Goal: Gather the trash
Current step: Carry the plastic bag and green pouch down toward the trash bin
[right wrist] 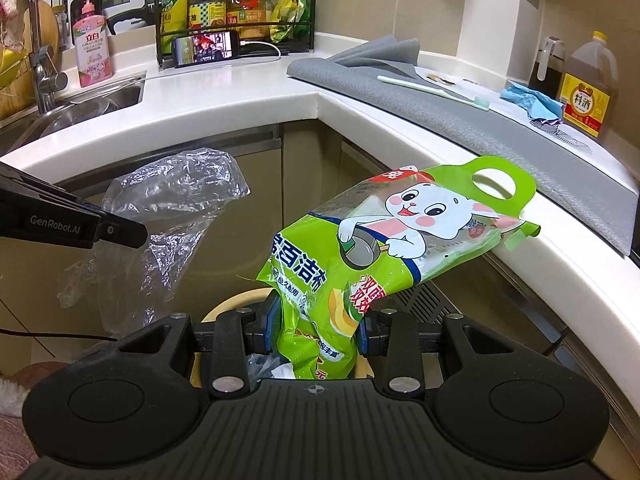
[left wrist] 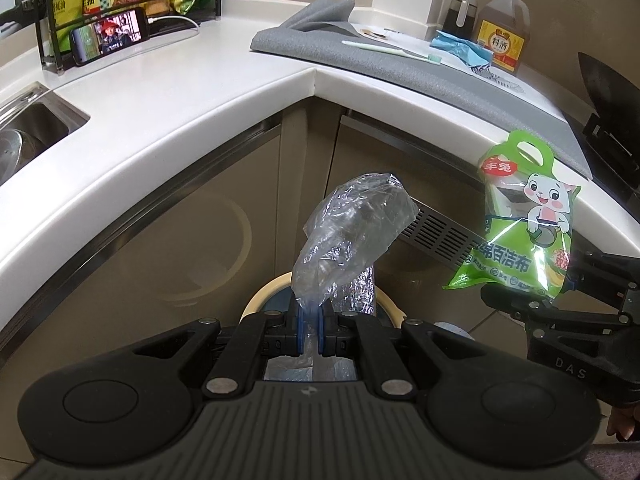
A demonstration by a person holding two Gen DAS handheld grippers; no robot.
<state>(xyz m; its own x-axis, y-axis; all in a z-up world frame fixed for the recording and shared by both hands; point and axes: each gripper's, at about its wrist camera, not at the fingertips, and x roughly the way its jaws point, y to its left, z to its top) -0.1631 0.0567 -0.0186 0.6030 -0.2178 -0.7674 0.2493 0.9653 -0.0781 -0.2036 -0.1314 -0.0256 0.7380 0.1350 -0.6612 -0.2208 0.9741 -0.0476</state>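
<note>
My left gripper [left wrist: 309,330] is shut on a crumpled clear plastic bag [left wrist: 352,224] and holds it above a round beige trash bin [left wrist: 256,300] on the floor. The bag also shows in the right wrist view [right wrist: 172,208], with the left gripper [right wrist: 120,234] at the left. My right gripper [right wrist: 316,326] is shut on a green scouring-pad package [right wrist: 380,240] with a white rabbit on it, over the same bin [right wrist: 228,304]. The package also shows in the left wrist view [left wrist: 524,216], in the right gripper [left wrist: 556,300].
A white corner counter [left wrist: 224,80] runs above the bin, with a grey mat [right wrist: 460,108], a toothbrush [right wrist: 432,88], a blue wrapper [right wrist: 532,100], a cooking-wine jug [right wrist: 588,92], a phone [right wrist: 206,50], a bottle rack [right wrist: 236,4] and a sink [right wrist: 80,108].
</note>
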